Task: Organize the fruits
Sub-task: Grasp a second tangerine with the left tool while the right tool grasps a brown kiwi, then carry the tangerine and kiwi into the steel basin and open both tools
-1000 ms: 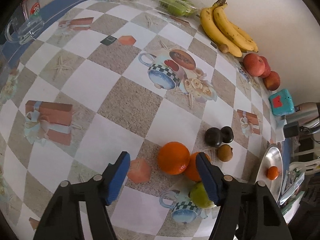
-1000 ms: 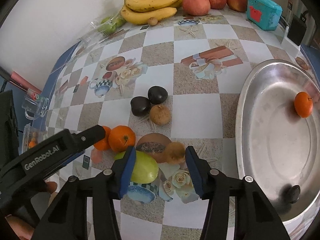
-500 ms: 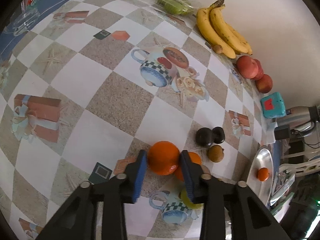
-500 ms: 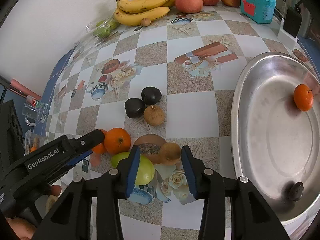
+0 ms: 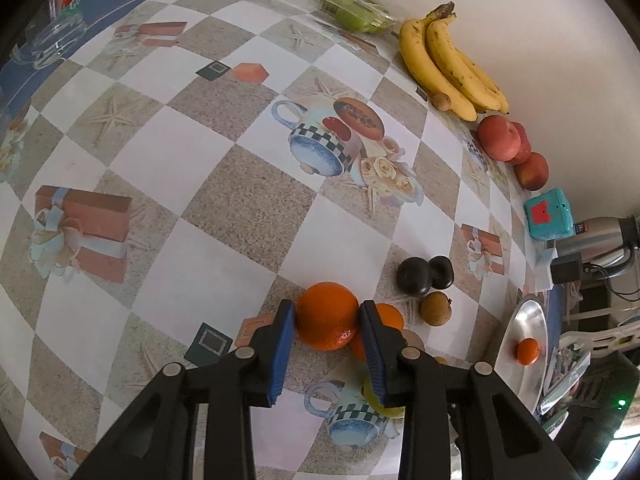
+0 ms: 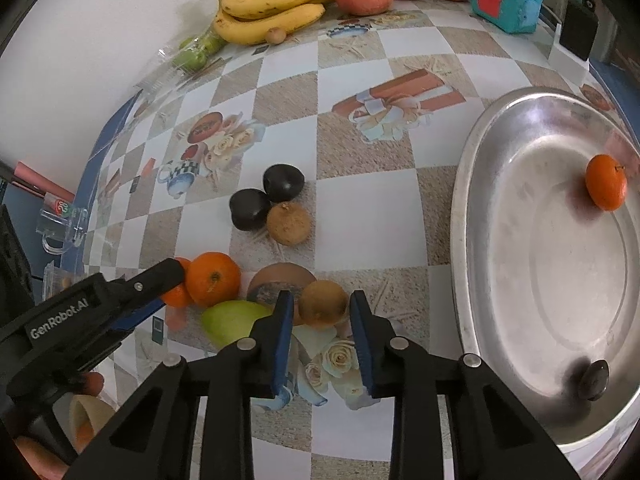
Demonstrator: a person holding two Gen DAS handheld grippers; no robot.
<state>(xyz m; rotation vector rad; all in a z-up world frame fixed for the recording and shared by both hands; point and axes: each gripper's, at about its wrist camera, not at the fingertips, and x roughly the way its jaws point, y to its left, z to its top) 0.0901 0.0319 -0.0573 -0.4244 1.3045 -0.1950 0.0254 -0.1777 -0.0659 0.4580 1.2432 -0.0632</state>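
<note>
Left gripper (image 5: 327, 322) pads clamped on an orange (image 5: 326, 315), jaws lately closed in. Right gripper (image 6: 322, 313) jaws just narrowed onto a brown round fruit (image 6: 323, 303), pads at both its sides. Second orange (image 6: 213, 279) and green pear (image 6: 236, 322) just beside. Two dark plums (image 6: 266, 196) further out on checkered tablecloth (image 6: 360, 216). Steel tray (image 6: 464, 240) to right, holding a tangerine (image 6: 606, 187) and a dark plum (image 6: 593, 375)
</note>
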